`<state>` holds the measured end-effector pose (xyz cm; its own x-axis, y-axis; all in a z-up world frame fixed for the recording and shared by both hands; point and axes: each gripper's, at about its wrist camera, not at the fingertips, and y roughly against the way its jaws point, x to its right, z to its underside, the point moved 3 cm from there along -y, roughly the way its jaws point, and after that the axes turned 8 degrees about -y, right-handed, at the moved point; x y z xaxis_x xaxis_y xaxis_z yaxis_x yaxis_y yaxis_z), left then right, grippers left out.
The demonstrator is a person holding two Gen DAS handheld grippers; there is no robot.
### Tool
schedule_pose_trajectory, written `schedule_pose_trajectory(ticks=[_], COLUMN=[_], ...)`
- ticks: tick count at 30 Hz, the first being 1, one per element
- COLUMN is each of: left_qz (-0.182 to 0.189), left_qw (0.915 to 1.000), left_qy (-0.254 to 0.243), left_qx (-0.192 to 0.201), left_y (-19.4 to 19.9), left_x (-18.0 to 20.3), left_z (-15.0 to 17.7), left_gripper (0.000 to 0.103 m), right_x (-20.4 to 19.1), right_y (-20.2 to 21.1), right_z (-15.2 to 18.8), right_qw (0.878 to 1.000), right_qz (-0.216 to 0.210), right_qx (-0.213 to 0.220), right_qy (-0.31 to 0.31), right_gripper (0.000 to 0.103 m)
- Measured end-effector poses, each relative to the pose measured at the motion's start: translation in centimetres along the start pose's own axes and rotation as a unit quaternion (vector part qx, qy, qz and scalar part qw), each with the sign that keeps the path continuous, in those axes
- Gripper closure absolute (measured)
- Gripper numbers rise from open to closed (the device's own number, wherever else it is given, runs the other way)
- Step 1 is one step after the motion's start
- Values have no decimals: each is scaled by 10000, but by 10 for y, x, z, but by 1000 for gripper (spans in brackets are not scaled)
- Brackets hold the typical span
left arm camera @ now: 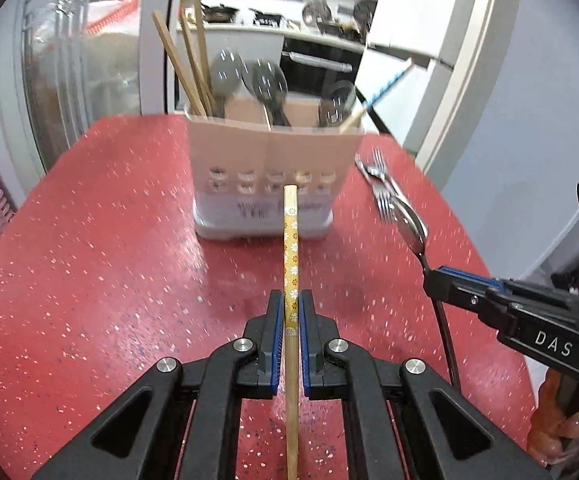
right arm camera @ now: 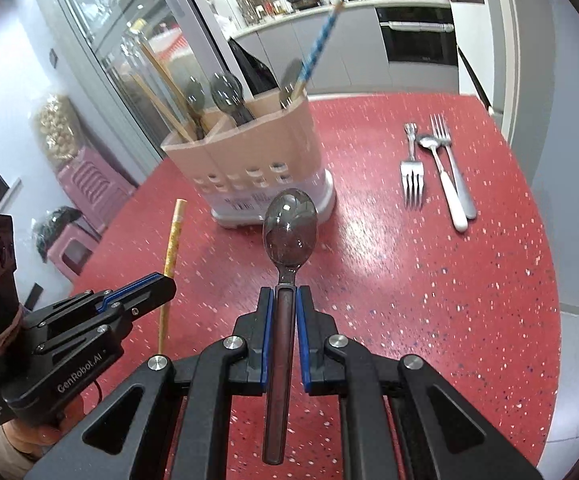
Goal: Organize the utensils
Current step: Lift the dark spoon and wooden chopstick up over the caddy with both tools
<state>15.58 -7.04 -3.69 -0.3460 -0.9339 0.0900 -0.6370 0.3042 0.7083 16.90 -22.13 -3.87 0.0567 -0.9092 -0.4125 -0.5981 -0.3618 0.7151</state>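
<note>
Red speckled counter (right arm camera: 429,280) under both tools. Left tool (left arm camera: 291,312) pinching a yellow floral chopstick (left arm camera: 290,248) between its blue pads, stick running straight ahead off the counter, tip pointing at the beige utensil caddy (left arm camera: 273,176). Right tool (right arm camera: 285,300) pinching a dark translucent spoon (right arm camera: 289,224) by the handle, bowl out front, clear of the counter. Caddy stands ahead of both tools, to the left of the right tool's line; wooden chopsticks (right arm camera: 161,80) in its left compartment, dark spoons (right arm camera: 225,92) in the middle, a blue-patterned chopstick (right arm camera: 321,40) leaning out the right end. Two forks (right arm camera: 411,172) and a white-handled spoon (right arm camera: 443,176) lie together ahead-right of the right tool, touching the counter, well apart from the caddy.
</note>
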Motion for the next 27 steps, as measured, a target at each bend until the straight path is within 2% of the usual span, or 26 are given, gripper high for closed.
schedule_pose_trajectory(ticks=[11, 27], left_qz=[8, -9], left_qw=[9983, 9945], left_qy=[187, 120], left_qx=[548, 1040], left_y=[31, 43], left_x=[-12, -23], left_z=[-21, -62], left_gripper=[72, 72], right_x=[-26, -48], right_y=[29, 44], right_z=[-18, -64], right_qw=[9975, 9935], right_qz=[-277, -419], right_qx=[604, 990], right_qy=[230, 367], right_gripper=[91, 91])
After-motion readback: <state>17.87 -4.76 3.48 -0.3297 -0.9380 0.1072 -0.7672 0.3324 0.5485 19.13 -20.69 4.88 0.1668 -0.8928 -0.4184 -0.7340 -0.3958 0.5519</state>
